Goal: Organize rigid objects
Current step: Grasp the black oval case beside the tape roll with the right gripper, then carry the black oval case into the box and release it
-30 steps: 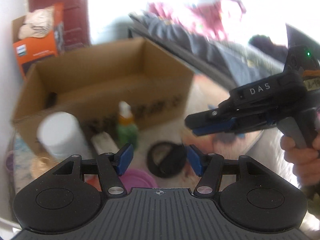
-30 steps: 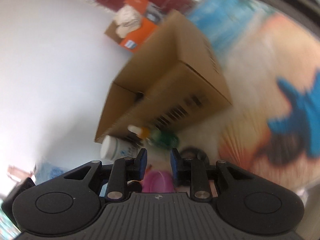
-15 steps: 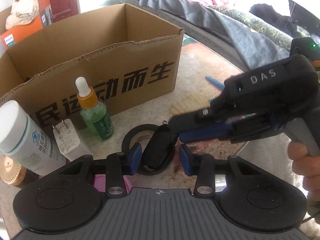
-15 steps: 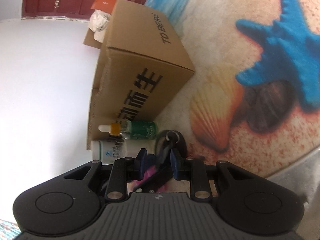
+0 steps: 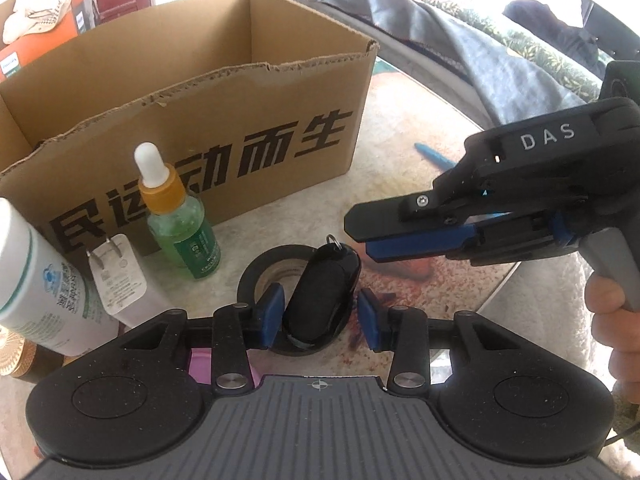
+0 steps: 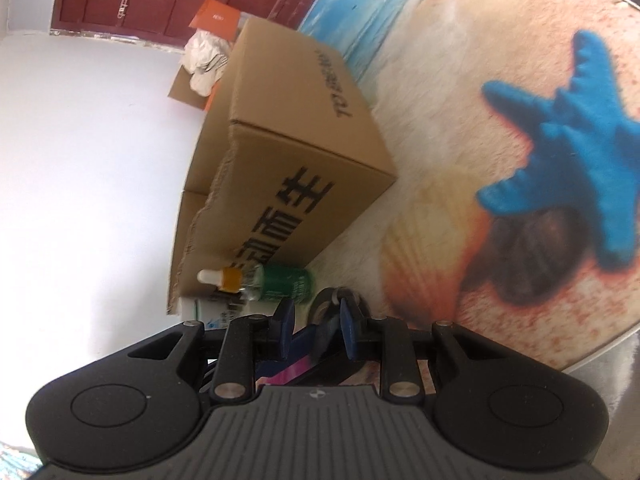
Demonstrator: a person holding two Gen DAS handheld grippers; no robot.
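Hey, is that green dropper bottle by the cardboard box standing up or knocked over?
Upright. The green dropper bottle stands on its base in front of the cardboard box, white dropper tip pointing up.

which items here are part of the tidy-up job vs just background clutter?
Job items:
- black key fob, lying on the black tape roll, between the left gripper fingers
- green dropper bottle
- white charger plug
- white bottle
- cardboard box, open top, likely the destination

Just lying about:
- orange box behind
- grey clothing at the back
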